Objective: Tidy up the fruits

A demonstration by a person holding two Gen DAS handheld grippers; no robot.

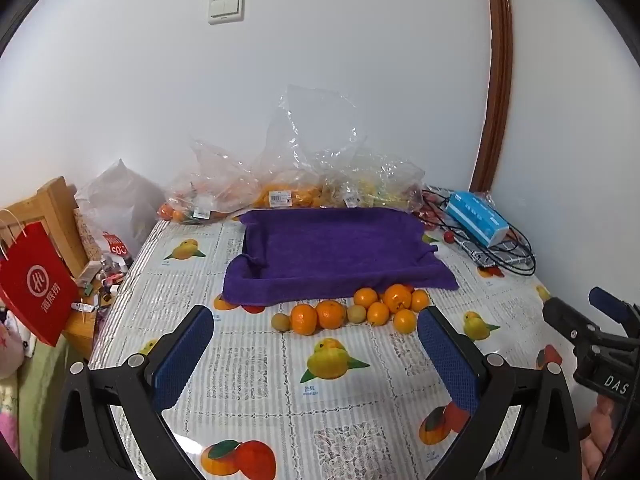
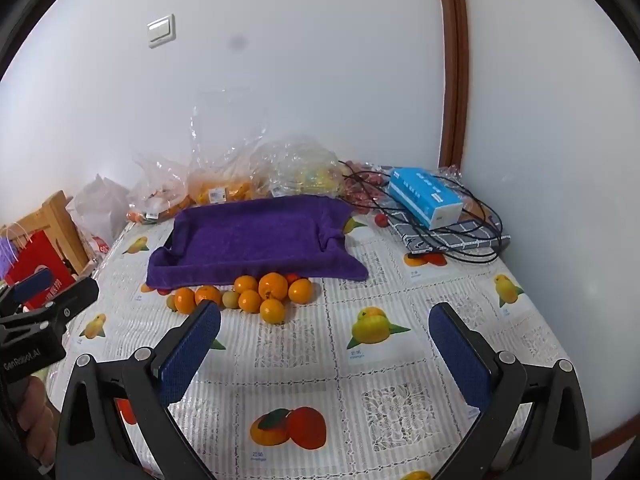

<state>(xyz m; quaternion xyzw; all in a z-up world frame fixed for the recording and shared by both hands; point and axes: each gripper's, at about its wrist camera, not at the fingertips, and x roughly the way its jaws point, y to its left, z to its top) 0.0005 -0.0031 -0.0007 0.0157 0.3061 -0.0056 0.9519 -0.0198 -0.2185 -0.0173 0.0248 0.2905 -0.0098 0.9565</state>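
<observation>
oranges (image 1: 362, 310), beyond both jaws, untouched

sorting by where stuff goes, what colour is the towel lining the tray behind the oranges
Purple, a deep violet. The towel shows best in the left wrist view.

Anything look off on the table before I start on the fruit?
Yes: a small red fruit lies alone beside the black cables, apart from the loose oranges bunched against the purple towel's front edge.
</observation>
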